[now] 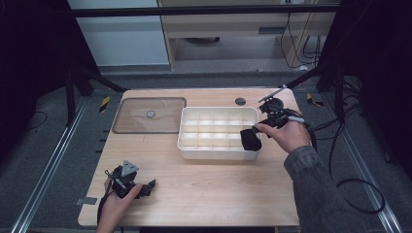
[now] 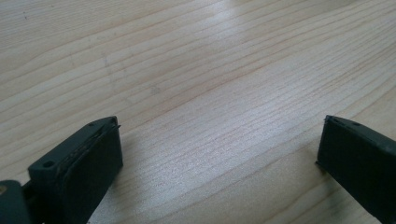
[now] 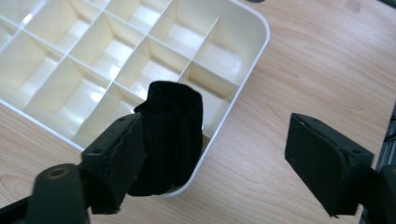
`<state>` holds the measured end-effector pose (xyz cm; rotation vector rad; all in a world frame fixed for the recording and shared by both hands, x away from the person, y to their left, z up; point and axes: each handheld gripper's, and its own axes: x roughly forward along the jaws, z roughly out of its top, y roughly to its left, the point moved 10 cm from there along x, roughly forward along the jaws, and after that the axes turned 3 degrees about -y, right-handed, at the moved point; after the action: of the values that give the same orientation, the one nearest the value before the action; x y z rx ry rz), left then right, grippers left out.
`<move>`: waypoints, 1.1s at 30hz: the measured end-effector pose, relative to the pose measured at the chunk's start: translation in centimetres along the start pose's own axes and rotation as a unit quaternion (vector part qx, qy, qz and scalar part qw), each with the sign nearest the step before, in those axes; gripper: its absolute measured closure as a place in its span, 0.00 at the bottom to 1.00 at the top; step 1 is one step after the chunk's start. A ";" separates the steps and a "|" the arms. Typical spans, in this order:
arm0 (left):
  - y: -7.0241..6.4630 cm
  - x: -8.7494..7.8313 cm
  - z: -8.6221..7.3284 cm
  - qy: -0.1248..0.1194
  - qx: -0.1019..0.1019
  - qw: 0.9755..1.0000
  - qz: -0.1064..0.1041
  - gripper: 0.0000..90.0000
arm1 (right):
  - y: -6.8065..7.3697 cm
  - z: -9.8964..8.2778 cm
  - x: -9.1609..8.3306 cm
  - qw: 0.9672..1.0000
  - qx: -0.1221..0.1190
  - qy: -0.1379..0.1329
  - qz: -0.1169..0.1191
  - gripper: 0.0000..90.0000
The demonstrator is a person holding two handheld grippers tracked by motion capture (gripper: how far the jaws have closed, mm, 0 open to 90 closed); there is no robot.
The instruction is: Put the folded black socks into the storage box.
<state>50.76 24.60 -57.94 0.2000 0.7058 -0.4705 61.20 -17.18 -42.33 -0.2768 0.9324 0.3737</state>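
The right gripper stands with its jaws wide apart above the near right corner of the white divided box. No earlier picture is there to compare, so only the stance counts: released, nothing pinched between the pads. A rolled black cloth stands upright in the box's corner compartment, just beside the left jaw in the right gripper view and partly hidden behind it; whether that jaw brushes the cloth cannot be told. The other jaw hangs well clear over bare wood to the side of the box. In the high view the right gripper sits at the box's right end, the person's hand wrapped around it, with the black cloth showing at the box's near right corner and a grey sleeve running back to the bottom edge.

The left gripper is likewise released, jaws far apart with only wood grain between them. In the high view the left gripper rests low near the table's front left edge, well apart from the box.

The wooden table also carries a clear flat lid lying just left of the box, with a small round knob at its middle
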 end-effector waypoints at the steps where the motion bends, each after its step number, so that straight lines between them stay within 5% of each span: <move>1: 0.0 0.0 0.0 0.000 0.001 1.000 0.000 0.00 | -0.1 0.1 -0.2 1.000 -0.003 -0.002 0.002 0.16; 5: 0.0 0.0 0.0 -0.002 0.000 1.000 0.000 0.00 | -0.4 0.8 -1.3 1.000 -0.005 -0.012 0.008 0.22; 19: -0.1 0.0 0.0 -0.001 -0.001 1.000 -0.001 0.00 | -0.5 3.0 -3.8 0.999 -0.024 -0.028 0.009 1.00; 33: -0.1 -0.1 -0.1 0.002 0.003 1.000 -0.003 0.00 | 1.3 2.9 -1.3 0.998 -0.029 0.023 0.046 1.00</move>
<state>50.65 24.58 -57.94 0.2046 0.7092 -0.4779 62.09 -15.16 -39.66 -0.2968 0.9818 0.4803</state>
